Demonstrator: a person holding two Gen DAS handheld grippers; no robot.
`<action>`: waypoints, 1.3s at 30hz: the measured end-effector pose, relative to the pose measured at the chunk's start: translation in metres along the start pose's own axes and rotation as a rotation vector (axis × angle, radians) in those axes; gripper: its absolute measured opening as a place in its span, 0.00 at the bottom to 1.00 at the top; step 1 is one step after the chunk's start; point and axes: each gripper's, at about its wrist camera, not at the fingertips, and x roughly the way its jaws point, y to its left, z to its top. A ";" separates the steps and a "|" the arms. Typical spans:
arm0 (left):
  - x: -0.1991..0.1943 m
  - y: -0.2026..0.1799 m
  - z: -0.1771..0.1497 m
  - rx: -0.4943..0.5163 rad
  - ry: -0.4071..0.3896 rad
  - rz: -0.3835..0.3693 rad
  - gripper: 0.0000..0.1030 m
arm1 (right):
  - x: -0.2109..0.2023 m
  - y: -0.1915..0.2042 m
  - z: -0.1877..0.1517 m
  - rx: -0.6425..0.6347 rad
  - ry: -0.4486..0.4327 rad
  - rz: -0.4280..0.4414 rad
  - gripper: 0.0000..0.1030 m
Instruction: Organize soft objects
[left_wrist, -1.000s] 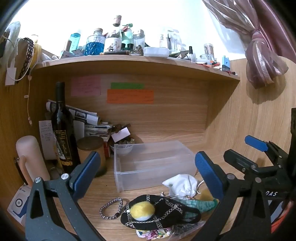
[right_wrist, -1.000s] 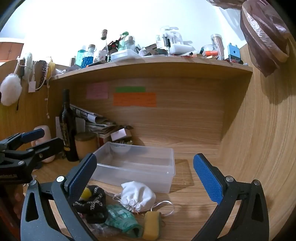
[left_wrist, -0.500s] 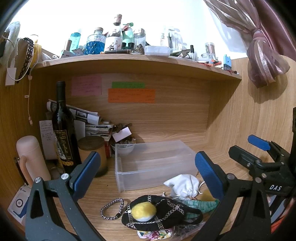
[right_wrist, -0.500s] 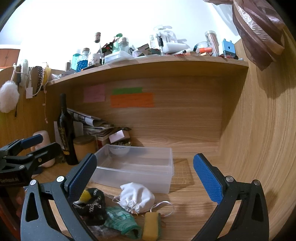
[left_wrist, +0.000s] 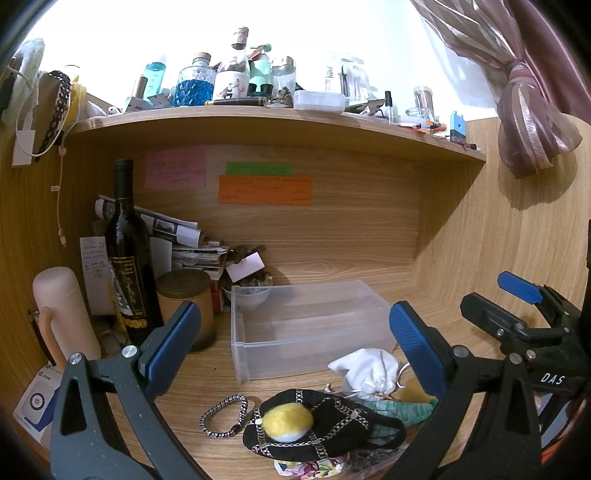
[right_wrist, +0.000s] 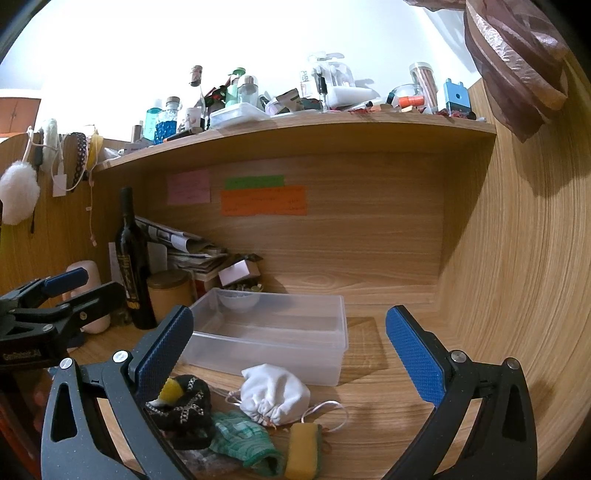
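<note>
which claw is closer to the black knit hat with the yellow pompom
Left. The left claw hangs open right above the black hat; the right claw is off to the hat's right, nearer the white pouch.

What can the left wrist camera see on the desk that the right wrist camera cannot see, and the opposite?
Only the left wrist view shows the braided bracelet lying on the desk and the flowered cloth under the black pouch.

Only the right wrist view shows the white pompom hanging on the side wall and the whole yellow sponge.

Both show the clear plastic bin, the white drawstring bag, the green cloth, the wine bottle, and each other's open gripper: right gripper, left gripper.
</note>
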 end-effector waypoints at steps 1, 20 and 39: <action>0.000 0.000 0.000 0.000 0.000 0.002 1.00 | 0.000 0.000 0.000 0.001 0.000 0.001 1.00; -0.002 0.002 0.000 -0.005 -0.005 -0.001 1.00 | -0.001 0.002 0.000 -0.002 -0.001 0.009 1.00; 0.006 0.001 -0.006 -0.011 0.029 -0.052 1.00 | 0.007 0.006 -0.003 -0.009 0.026 0.037 1.00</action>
